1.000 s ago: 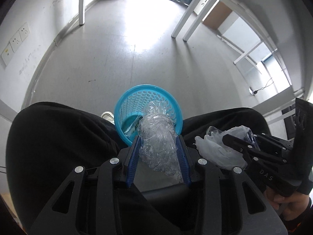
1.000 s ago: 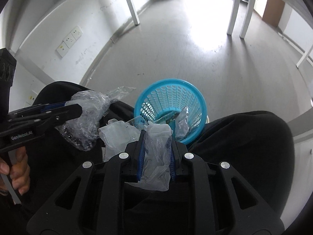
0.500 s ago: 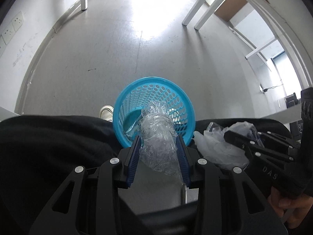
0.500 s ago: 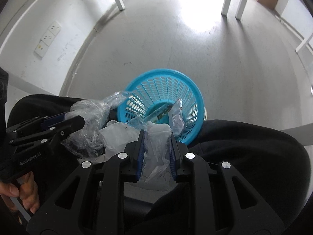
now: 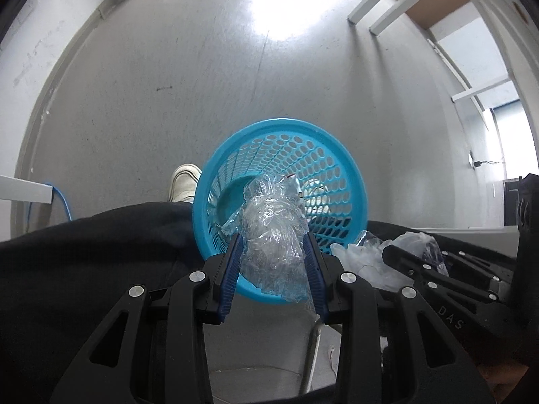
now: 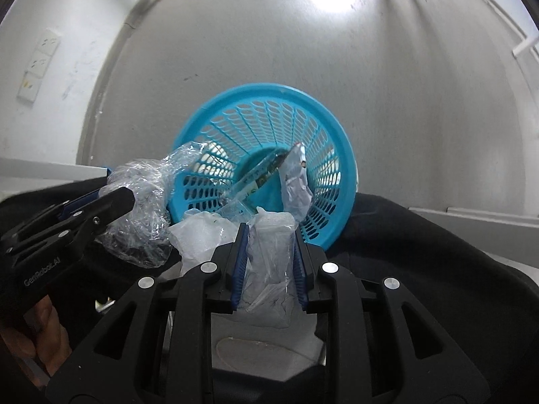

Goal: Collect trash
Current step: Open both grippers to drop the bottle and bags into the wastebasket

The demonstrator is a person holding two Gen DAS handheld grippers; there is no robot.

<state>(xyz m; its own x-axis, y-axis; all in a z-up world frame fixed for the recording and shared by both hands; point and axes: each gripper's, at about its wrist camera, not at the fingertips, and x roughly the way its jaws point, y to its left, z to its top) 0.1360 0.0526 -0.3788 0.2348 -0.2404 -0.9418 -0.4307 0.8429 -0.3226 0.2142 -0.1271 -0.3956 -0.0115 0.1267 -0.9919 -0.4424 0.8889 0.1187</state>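
Crinkly clear plastic wrap [image 5: 271,235] is clamped in the left claw [image 5: 272,262], and the right claw [image 6: 269,259] has a whitish plastic bag [image 6: 269,245] between its pads, with its jaws opening a bit now. Compared to a second ago, both claws have dropped closer to the one blue basket [image 6: 266,107], which sits just ahead of and below them. Two trash pieces are held, and a couple more wrappers [image 6: 293,181] are already inside the basket.
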